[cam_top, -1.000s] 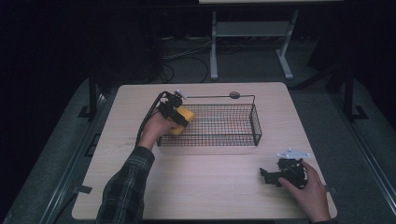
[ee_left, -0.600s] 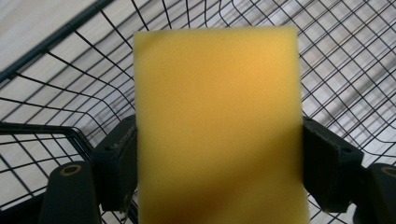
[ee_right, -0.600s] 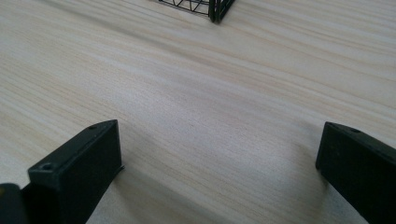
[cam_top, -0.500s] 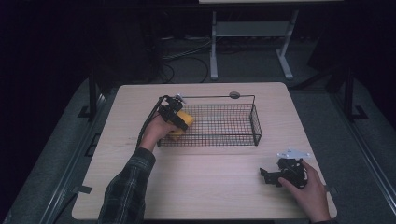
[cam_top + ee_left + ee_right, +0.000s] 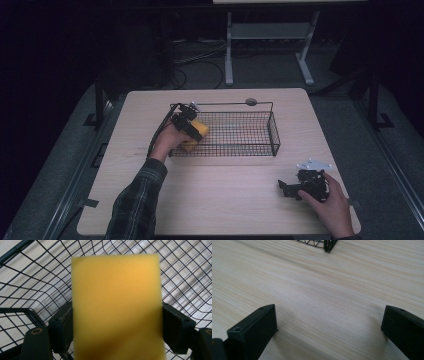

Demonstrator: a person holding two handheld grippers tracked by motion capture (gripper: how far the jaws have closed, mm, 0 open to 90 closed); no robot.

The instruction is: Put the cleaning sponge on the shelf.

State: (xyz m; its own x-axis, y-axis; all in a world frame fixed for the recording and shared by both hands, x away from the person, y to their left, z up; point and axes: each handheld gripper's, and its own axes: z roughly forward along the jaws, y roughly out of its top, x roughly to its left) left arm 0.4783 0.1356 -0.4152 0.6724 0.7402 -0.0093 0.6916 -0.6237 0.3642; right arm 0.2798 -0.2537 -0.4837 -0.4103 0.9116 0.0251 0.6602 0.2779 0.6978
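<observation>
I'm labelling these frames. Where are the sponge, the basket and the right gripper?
sponge [image 5: 116, 307], left gripper view, middle of its yellow face.
basket [image 5: 274, 134], high view, right end wall.
right gripper [image 5: 283, 188], high view, between its fingertips.

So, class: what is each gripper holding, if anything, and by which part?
The left gripper holds a yellow sponge by its two side faces, over the wire basket. The right gripper holds nothing; its jaws stand open above the table.

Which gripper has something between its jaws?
The left gripper, at the wire basket's left end: a yellow sponge sits between its jaws. The right gripper is open over bare table.
</observation>
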